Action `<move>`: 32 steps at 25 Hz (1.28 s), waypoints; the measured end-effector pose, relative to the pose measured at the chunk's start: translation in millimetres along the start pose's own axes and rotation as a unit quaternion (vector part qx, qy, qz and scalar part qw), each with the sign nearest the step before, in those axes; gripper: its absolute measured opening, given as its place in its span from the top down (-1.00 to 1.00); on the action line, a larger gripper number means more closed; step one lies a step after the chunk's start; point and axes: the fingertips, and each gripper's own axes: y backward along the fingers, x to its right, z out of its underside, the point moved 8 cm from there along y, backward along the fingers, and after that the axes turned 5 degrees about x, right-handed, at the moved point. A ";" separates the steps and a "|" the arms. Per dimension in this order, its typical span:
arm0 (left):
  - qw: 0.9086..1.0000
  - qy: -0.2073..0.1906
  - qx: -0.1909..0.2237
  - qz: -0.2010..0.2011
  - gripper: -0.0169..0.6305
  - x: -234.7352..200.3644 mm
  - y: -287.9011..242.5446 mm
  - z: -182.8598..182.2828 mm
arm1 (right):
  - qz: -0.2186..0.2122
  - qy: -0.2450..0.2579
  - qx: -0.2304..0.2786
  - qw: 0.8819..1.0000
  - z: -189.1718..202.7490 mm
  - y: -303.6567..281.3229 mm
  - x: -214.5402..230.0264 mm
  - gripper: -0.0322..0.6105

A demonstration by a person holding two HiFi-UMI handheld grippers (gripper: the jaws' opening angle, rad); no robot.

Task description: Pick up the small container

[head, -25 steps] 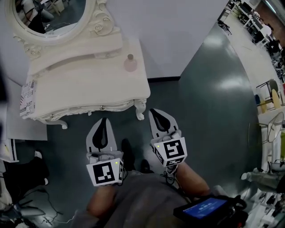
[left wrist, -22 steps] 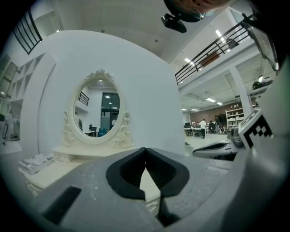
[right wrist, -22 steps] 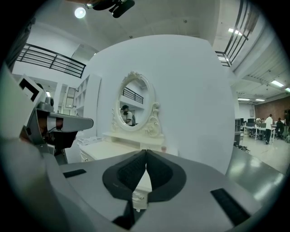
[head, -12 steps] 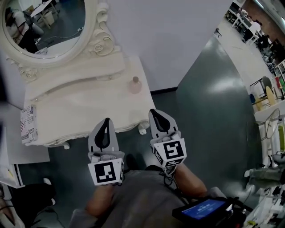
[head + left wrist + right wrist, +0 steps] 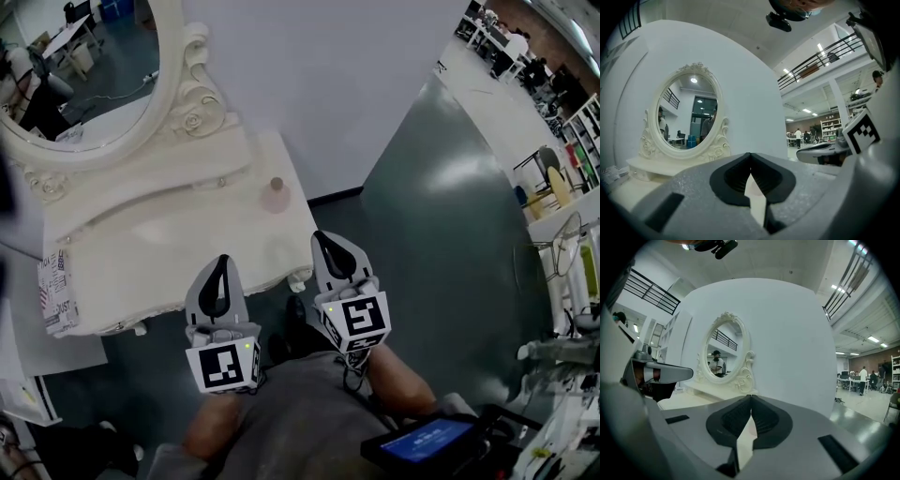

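Nearest, low in the head view: left gripper (image 5: pixel 222 262) and right gripper (image 5: pixel 324 238), side by side, pointing ahead. Each closed tip to tip, gripping nothing. Confirmed in both gripper views, with only a sliver of pale tabletop showing behind the joined pads.

Carried forward since a second ago. Then short of the white dressing table (image 5: pixel 141 248), tips over bare floor. Now the left tip overlapping the table's front edge, the right tip just off its front right corner.

Further on, toward the table's back right: the small container (image 5: pixel 275 195), a pinkish stoppered bottle. Upright, untouched, in the same spot on the table as before, ahead of both tips. Beyond it, the oval mirror (image 5: pixel 94 84) in a carved frame, against the wall.

Judged as approach only, no grasp begun. Probably needed next: jaws opened before reaching the bottle, likely the right pair, being nearer.
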 end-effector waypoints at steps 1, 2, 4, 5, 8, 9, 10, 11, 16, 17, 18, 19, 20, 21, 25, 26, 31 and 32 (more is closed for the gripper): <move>1.000 0.000 -0.001 0.000 0.91 -0.6 -3.3 1.3 | 0.001 -0.001 -0.002 1.000 1.8 -2.4 1.6 0.86; 1.000 0.000 -0.003 0.001 0.91 -1.6 -7.0 2.8 | 0.002 -0.003 -0.004 1.000 3.7 -5.4 2.9 0.86; 1.000 0.000 -0.008 0.001 0.91 -4.1 -15.7 5.6 | 0.001 -0.005 -0.008 1.000 6.8 -13.2 6.1 0.86; 1.000 0.000 -0.009 0.001 0.91 -4.9 -20.7 6.6 | 0.000 -0.006 -0.009 1.000 8.0 -17.6 8.5 0.86; 1.000 -0.002 -0.009 0.000 0.91 -6.4 -38.3 9.8 | -0.002 -0.017 -0.015 1.000 14.2 -31.4 18.6 0.86; 1.000 -0.002 -0.011 -0.002 0.90 -6.7 -44.4 11.6 | -0.002 -0.022 -0.018 1.000 17.7 -35.7 22.1 0.86; 1.000 -0.002 -0.015 -0.003 0.91 -6.6 -50.3 13.7 | -0.002 -0.026 -0.021 0.999 21.4 -39.7 25.6 0.86; 1.000 -0.003 -0.018 -0.004 0.91 -6.1 -56.2 15.7 | -0.003 -0.030 -0.024 0.999 24.6 -43.9 29.4 0.86; 0.999 -0.013 -0.028 -0.011 0.90 -2.2 -87.9 19.9 | -0.010 -0.040 -0.023 0.999 31.4 -72.5 56.1 0.86; 0.999 -0.016 -0.028 -0.016 0.91 -2.3 -94.5 19.2 | -0.015 -0.041 -0.021 0.999 30.8 -79.7 61.3 0.86; 0.999 -0.018 -0.028 -0.021 0.91 -2.4 -100.8 18.1 | -0.020 -0.041 -0.019 0.999 29.9 -86.7 66.2 0.86; 0.999 -0.020 -0.028 -0.026 0.91 -2.3 -106.7 16.5 | -0.025 -0.042 -0.017 0.999 28.8 -93.5 70.6 0.86; 0.999 -0.023 -0.027 -0.031 0.91 -2.1 -112.1 14.5 | -0.030 -0.043 -0.014 0.999 27.4 -100.2 74.5 0.86; 0.999 -0.026 -0.025 -0.035 0.90 -1.9 -117.2 11.9 | -0.035 -0.044 -0.010 0.998 25.4 -107.1 77.9 0.86; 0.998 -0.038 -0.012 -0.057 0.91 -2.1 -132.4 -1.5 | -0.062 -0.040 0.008 0.997 13.4 -131.9 86.7 0.86; 0.997 -0.040 -0.009 -0.062 0.90 -2.3 -134.8 -4.4 | -0.068 -0.039 0.012 0.997 10.3 -136.8 88.2 0.86; 0.995 -0.044 0.004 -0.084 0.91 -7.7 -143.3 -14.1 | -0.090 -0.031 0.026 0.995 -2.0 -154.1 89.6 0.86; 0.995 -0.044 0.006 -0.087 0.91 -9.0 -145.0 -14.7 | -0.093 -0.030 0.026 0.995 -2.5 -157.4 89.8 0.86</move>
